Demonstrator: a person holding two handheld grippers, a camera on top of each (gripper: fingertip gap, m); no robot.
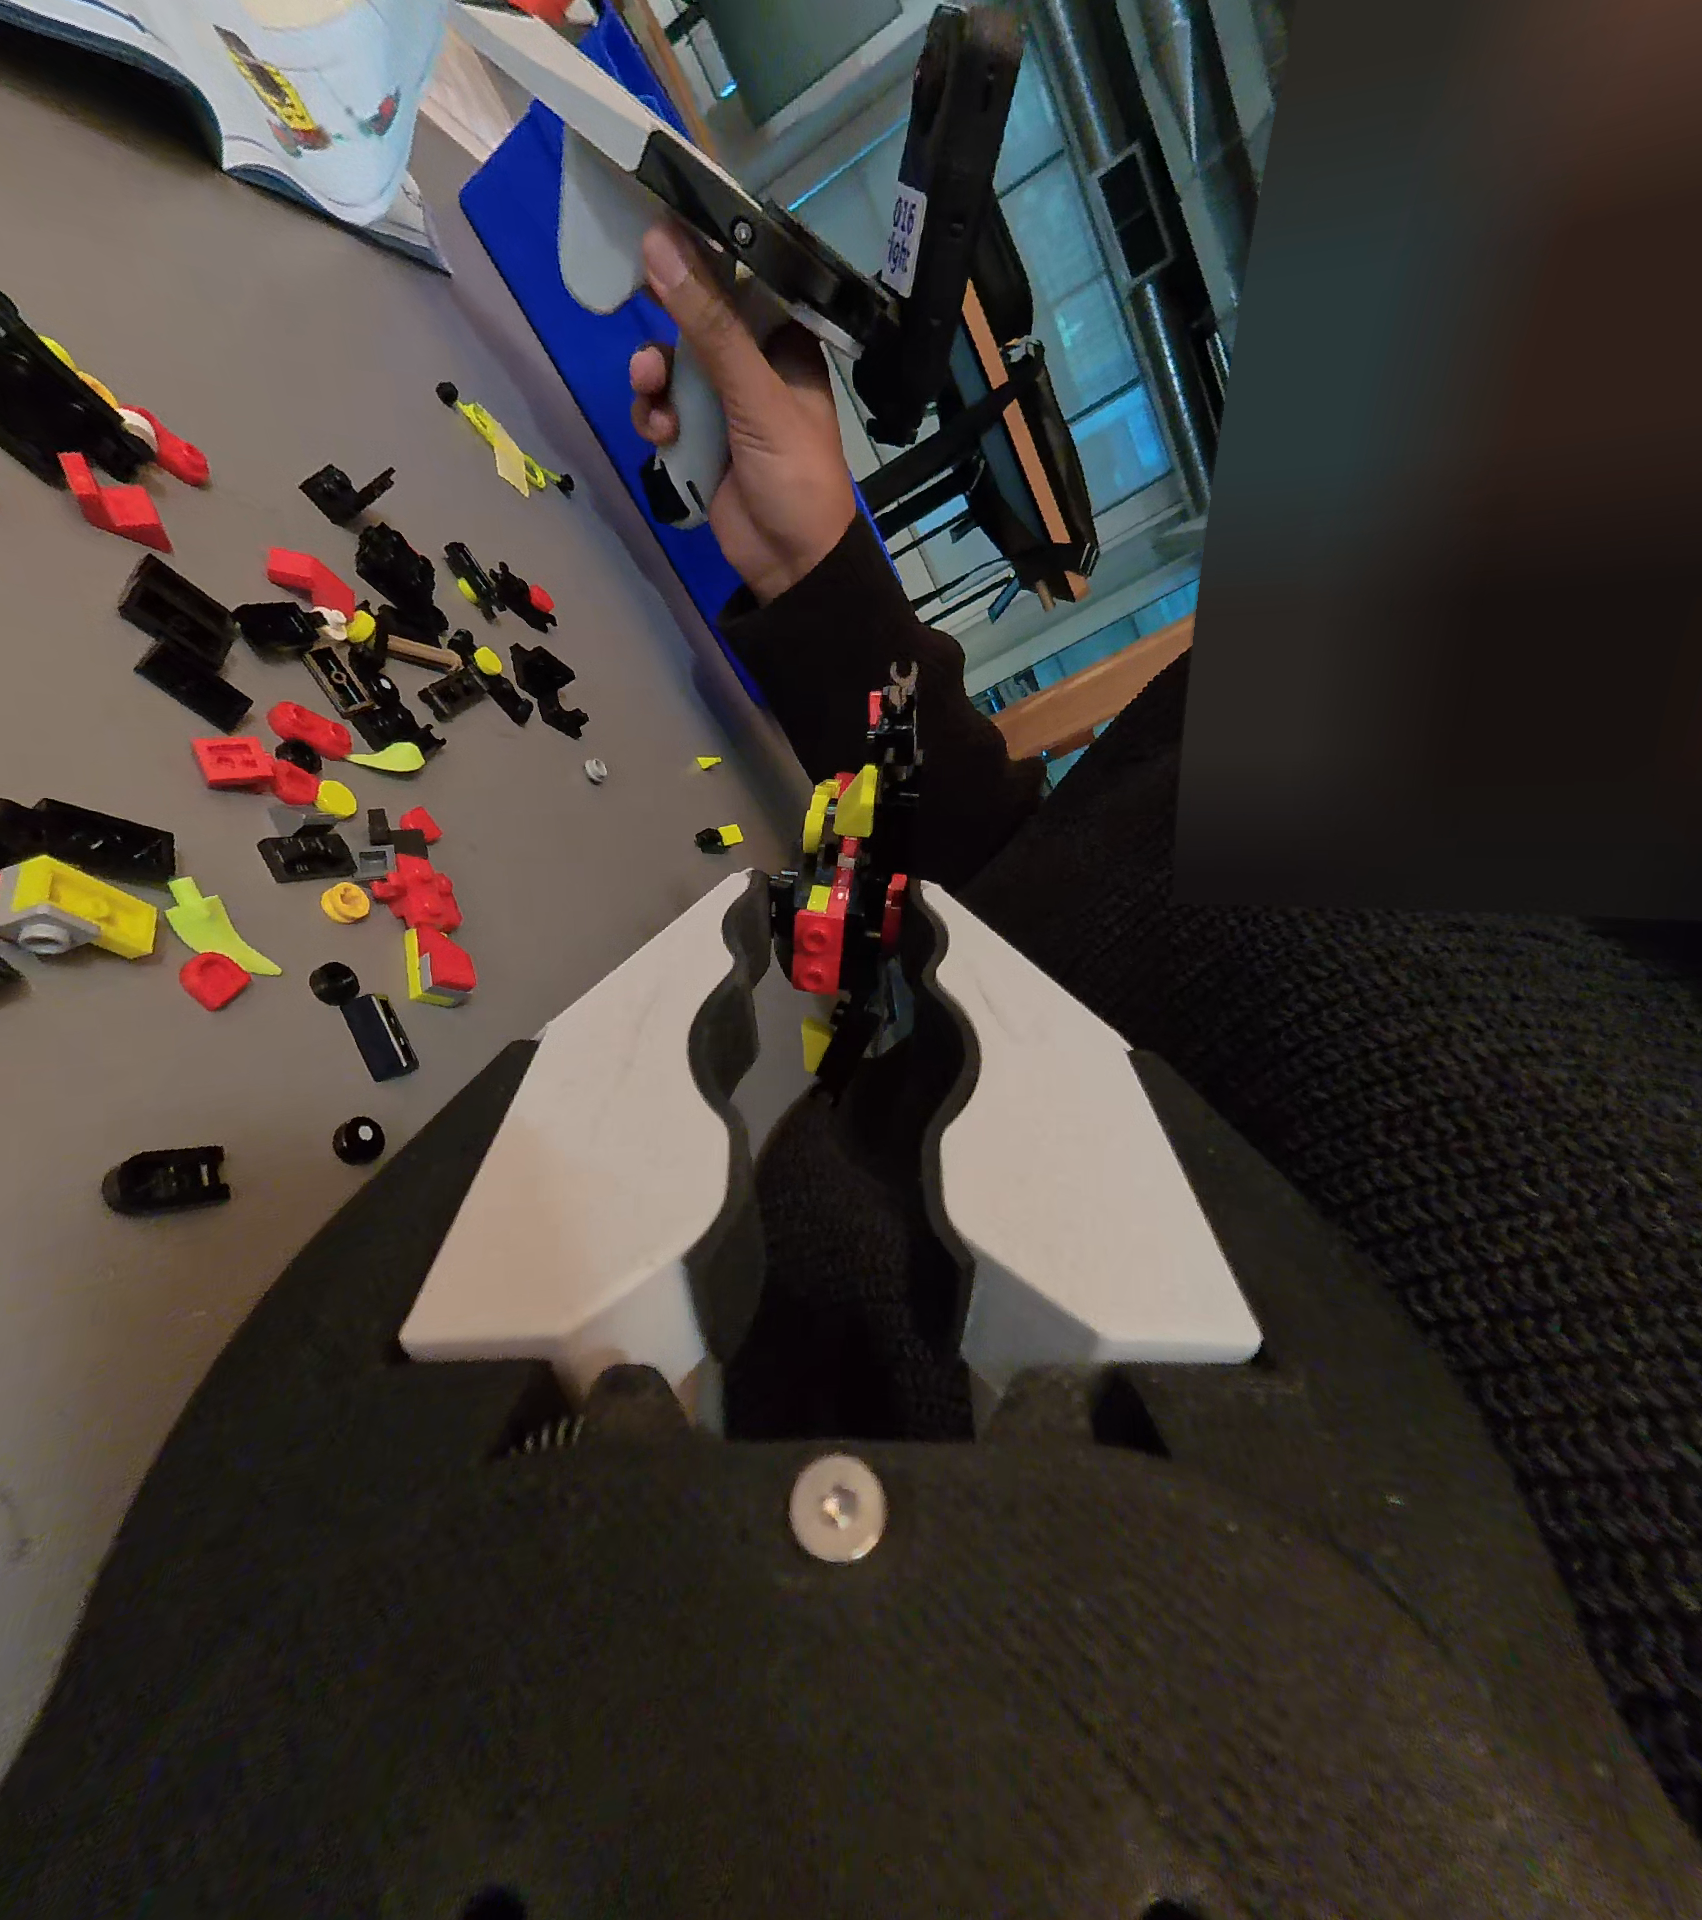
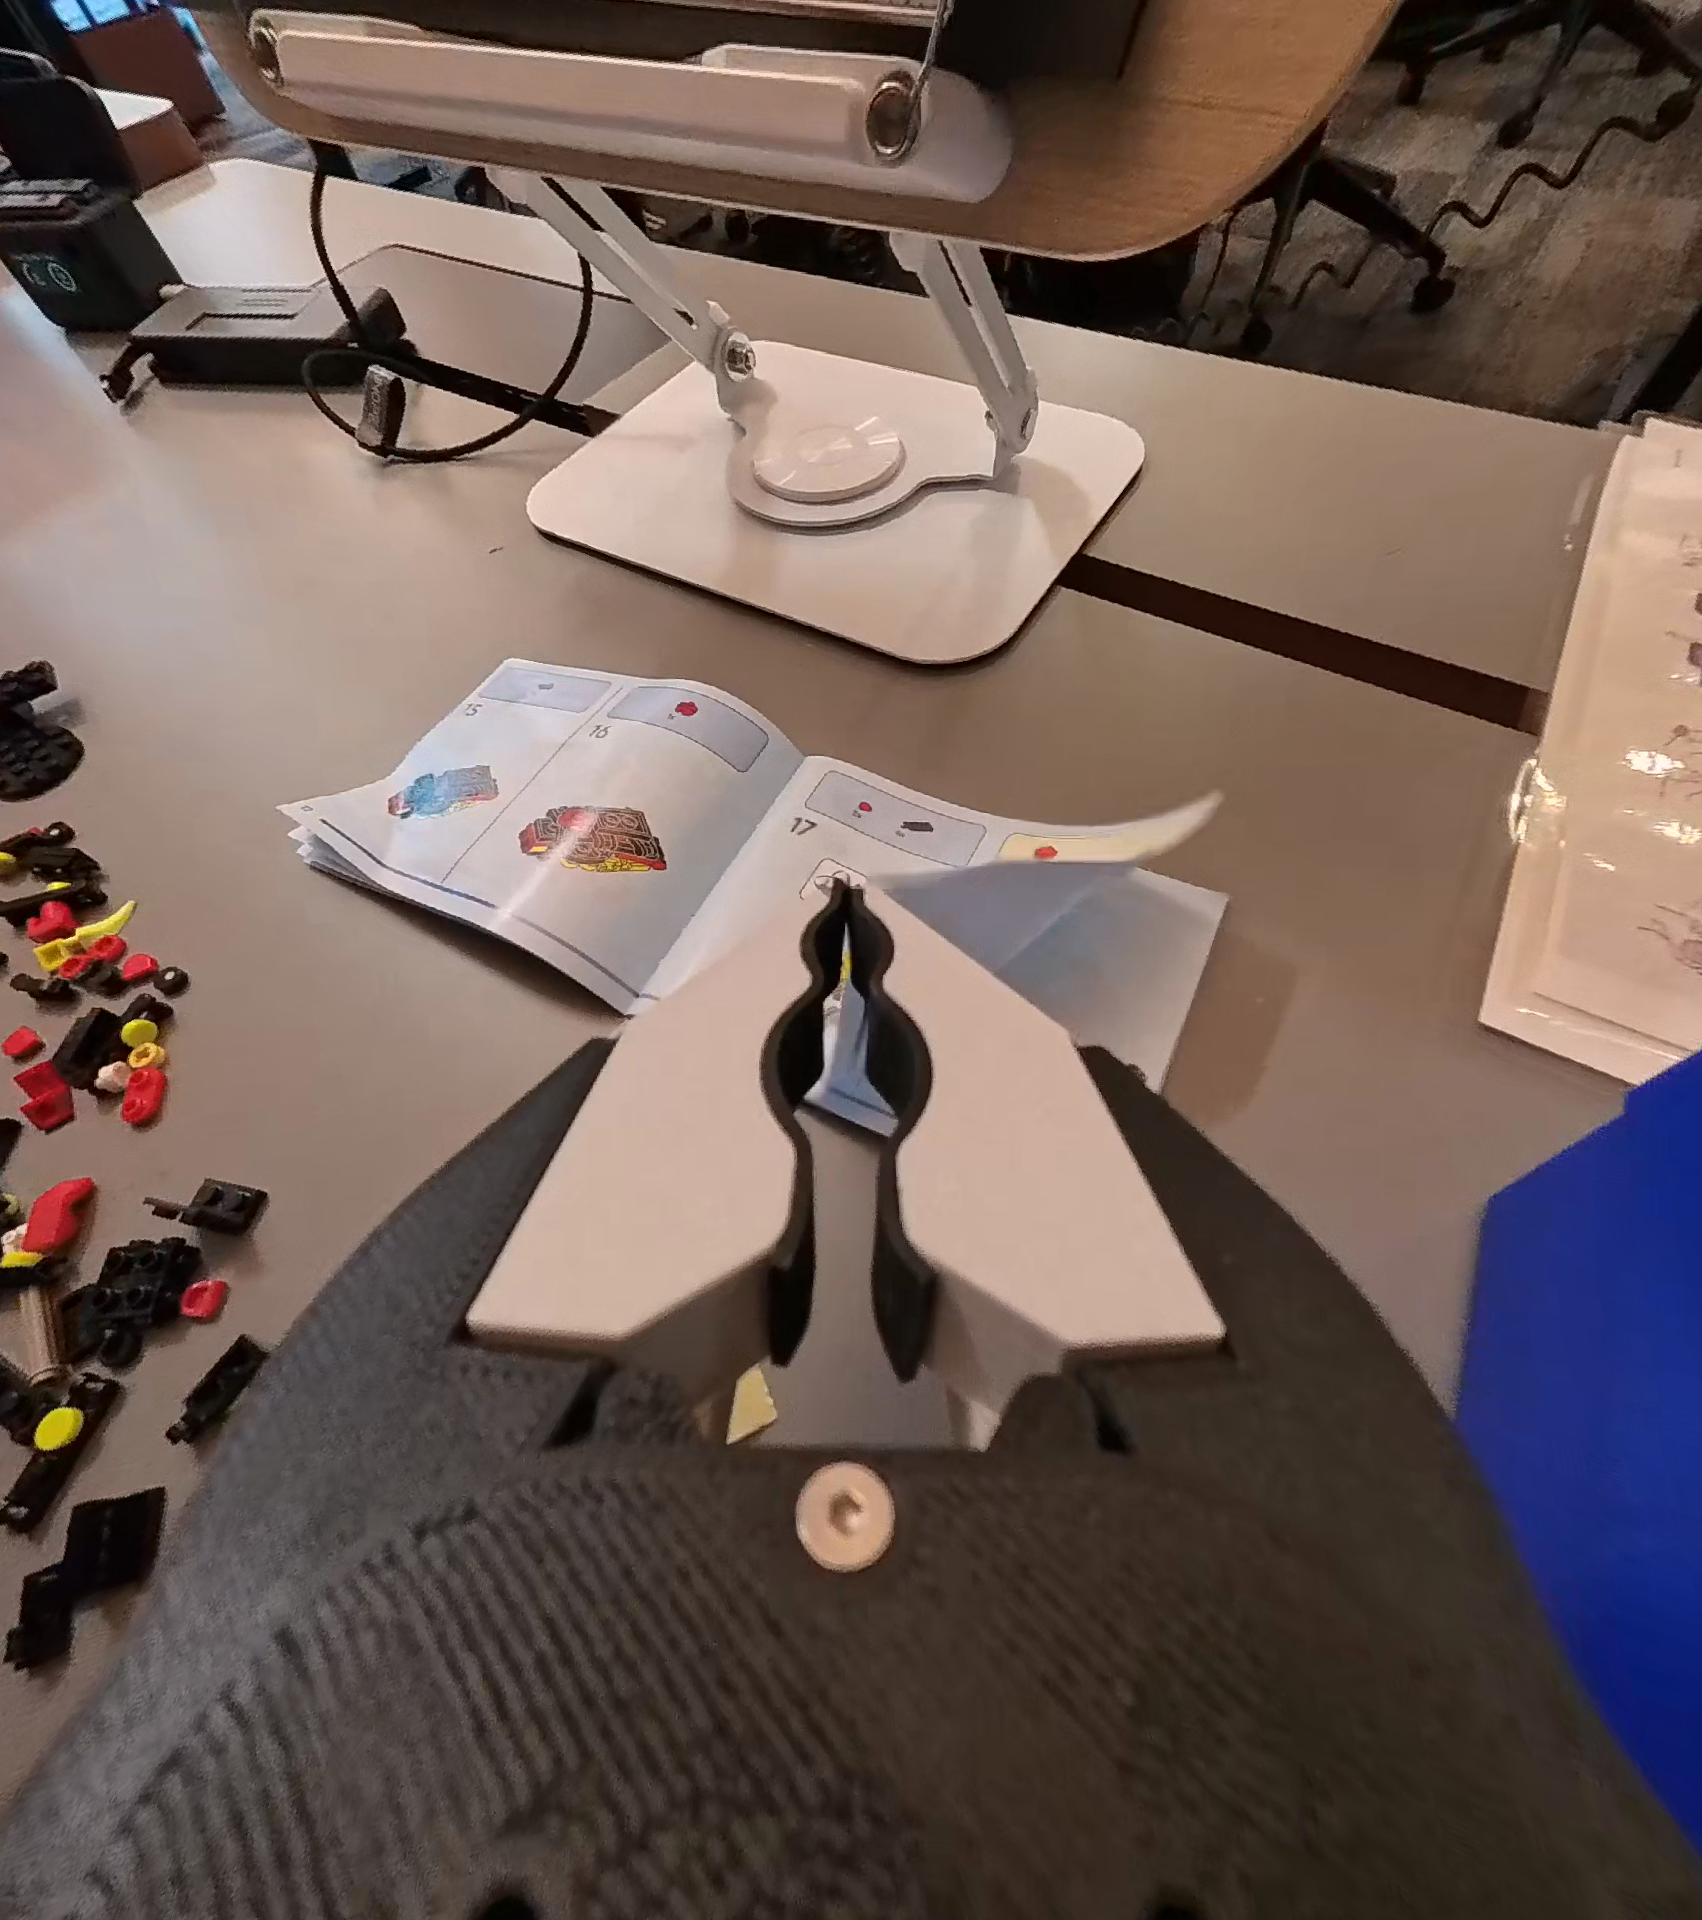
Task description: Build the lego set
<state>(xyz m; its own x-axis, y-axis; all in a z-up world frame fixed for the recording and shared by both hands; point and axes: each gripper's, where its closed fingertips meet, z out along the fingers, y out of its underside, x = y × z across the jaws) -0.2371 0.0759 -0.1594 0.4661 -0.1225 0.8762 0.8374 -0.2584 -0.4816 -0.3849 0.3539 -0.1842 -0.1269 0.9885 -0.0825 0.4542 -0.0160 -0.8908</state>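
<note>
Your left tongs [image 1: 842, 935] clamp the half-built lego model [image 1: 852, 883] between their tips, off the bench edge over your dark knitted sleeve [image 1: 1449, 1143]. The model's long axis runs straight out from the tongs, its thin black end pointing away from you. Your right tongs [image 2: 845, 925] are pinched on a lifted page [image 2: 1044, 914] of the instruction booklet [image 2: 556, 821], which lies open on the grey bench [image 2: 255, 582]. Loose red, yellow and black pieces [image 2: 47, 1143] scatter to the left. Beyond the booklet stands a white stand [image 2: 826, 499]; a blue bin [image 2: 1657, 1351] crowds the right.
</note>
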